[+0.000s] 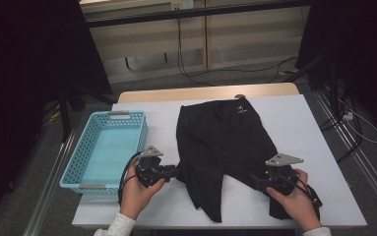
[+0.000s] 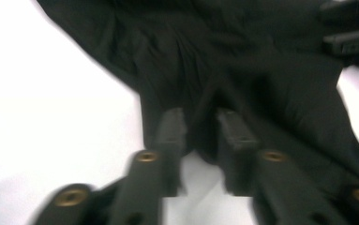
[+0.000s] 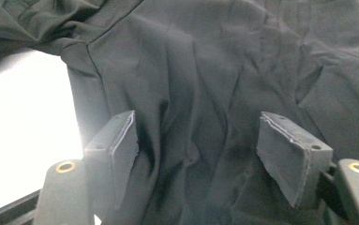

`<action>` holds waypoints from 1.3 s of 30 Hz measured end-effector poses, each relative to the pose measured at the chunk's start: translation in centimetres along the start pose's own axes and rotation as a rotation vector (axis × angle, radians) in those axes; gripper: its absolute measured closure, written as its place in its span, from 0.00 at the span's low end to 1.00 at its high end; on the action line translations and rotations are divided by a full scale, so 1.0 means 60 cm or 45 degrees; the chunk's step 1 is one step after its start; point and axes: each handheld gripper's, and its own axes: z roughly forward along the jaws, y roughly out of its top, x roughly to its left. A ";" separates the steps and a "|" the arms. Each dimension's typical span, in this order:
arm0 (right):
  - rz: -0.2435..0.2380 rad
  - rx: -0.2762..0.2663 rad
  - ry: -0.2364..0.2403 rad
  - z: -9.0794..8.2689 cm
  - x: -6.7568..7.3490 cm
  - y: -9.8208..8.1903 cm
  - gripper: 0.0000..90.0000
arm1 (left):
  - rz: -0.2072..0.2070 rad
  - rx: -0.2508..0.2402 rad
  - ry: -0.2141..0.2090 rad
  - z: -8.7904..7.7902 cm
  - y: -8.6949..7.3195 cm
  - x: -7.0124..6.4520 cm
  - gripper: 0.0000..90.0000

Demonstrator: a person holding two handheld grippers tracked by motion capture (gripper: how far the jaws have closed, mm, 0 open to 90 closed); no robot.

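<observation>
Your left gripper (image 2: pixel 200 129) has its fingers (image 2: pixel 170 129) parted a little, a fold of the black shorts (image 1: pixel 225 147) lying between them; whether the pads bite is unclear, so treat that hem as loose. Your right gripper (image 3: pixel 205 140) stands wide apart over flat cloth and grips nothing.

The shorts lie spread in the middle of the white tabletop (image 1: pixel 319 128), waistband away from you, leg hems at your grippers. To fold them well, I judge you should pinch each hem corner fully, lift both sides evenly and keep the fabric taut so that no wrinkle is trapped.

Count: one pair of shorts, one blue basket (image 1: pixel 73 169) just left of them, two grippers.
</observation>
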 end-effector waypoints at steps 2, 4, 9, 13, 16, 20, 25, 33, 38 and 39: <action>-0.002 0.000 0.000 0.000 0.000 0.000 0.32 | 0.002 -0.025 0.003 -0.004 0.009 0.000 0.70; -0.003 0.001 -0.001 0.000 0.000 0.000 0.32 | 0.013 -0.045 0.011 0.000 0.017 -0.001 0.63; -0.003 -0.001 -0.001 0.001 0.000 0.000 0.32 | 0.024 -0.028 0.034 0.045 0.032 0.003 0.60; 0.000 -0.003 0.001 0.000 0.000 0.000 0.32 | 0.035 0.011 0.038 0.086 0.041 0.004 0.60; -0.001 -0.004 0.001 0.000 0.000 -0.001 0.32 | 0.032 0.031 0.042 0.113 0.043 0.005 0.61; -0.001 -0.005 0.000 0.000 0.000 -0.001 0.32 | 0.035 0.053 0.131 0.134 0.039 0.018 0.57; -0.004 -0.006 0.001 0.000 0.001 -0.001 0.32 | 0.022 0.040 0.141 0.134 0.038 0.021 0.67; -0.008 -0.006 -0.005 0.000 0.001 -0.001 0.32 | -0.024 0.081 0.109 0.133 0.037 0.019 0.97; -0.007 -0.006 -0.003 0.000 0.001 -0.001 0.32 | -0.074 0.085 0.080 0.123 0.038 0.022 0.99; -0.007 -0.005 -0.003 0.000 0.001 -0.001 0.32 | -0.077 0.085 0.075 0.118 0.038 0.022 0.99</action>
